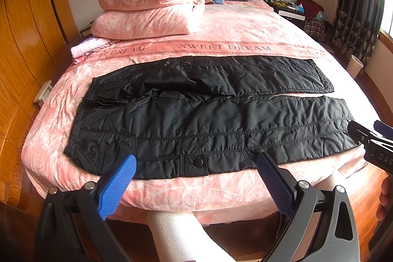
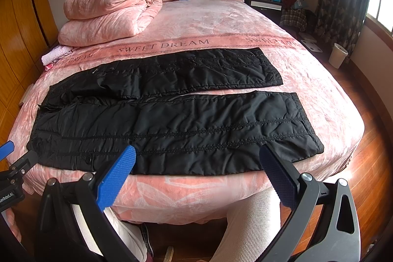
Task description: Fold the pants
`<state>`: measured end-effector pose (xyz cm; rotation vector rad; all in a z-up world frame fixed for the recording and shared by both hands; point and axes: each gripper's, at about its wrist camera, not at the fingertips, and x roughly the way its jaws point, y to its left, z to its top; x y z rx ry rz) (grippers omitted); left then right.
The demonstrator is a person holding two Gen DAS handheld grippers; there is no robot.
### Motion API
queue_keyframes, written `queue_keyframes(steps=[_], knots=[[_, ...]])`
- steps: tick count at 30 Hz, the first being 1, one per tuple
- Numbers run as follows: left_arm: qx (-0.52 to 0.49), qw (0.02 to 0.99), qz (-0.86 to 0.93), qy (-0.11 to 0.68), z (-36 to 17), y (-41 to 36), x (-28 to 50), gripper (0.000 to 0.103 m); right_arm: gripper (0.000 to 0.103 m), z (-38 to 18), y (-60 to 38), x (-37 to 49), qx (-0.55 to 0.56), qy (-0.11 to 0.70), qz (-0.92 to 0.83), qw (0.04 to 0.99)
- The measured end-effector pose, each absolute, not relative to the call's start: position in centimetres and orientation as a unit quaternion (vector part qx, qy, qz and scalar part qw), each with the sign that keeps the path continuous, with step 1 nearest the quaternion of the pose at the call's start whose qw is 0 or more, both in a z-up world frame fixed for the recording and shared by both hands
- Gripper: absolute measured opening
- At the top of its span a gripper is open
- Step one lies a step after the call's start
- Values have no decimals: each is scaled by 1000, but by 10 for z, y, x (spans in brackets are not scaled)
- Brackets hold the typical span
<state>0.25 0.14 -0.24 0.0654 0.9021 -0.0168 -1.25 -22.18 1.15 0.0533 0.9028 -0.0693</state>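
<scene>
Right now we have the black pants (image 1: 201, 119) spread flat across the foot of the bed (image 1: 233, 26), long axis parallel to the bed's near edge: waistband toward the left edge, leg cuffs toward the right. The two legs lie apart, a strip of pink cover showing between them, so no fold is made yet by our reckoning.

Our left tool (image 1: 196, 163) hovers over the near edge, its blue pads spread wide and holding nothing, just short of the near leg's hem by the snap pocket. Our right tool (image 2: 197, 158) hangs the same way, wide and empty, over the near leg's lower half. So the left one is nearer the waistband, the right one nearer the cuff, and both face the near leg's long side. A first fold would likely carry that near leg away from us onto the far leg.

The left view shows the waistband corner and its snaps clearly, and the right tool's tip at the cuff; the right view shows both cuffs whole and the bed's right edge.
</scene>
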Motion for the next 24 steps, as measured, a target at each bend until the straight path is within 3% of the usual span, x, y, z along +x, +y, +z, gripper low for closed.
queue_keyframes(steps=[24], knots=[[34, 899, -7, 437, -2, 3, 3, 99, 101, 9, -223, -13, 27, 437, -36, 899]])
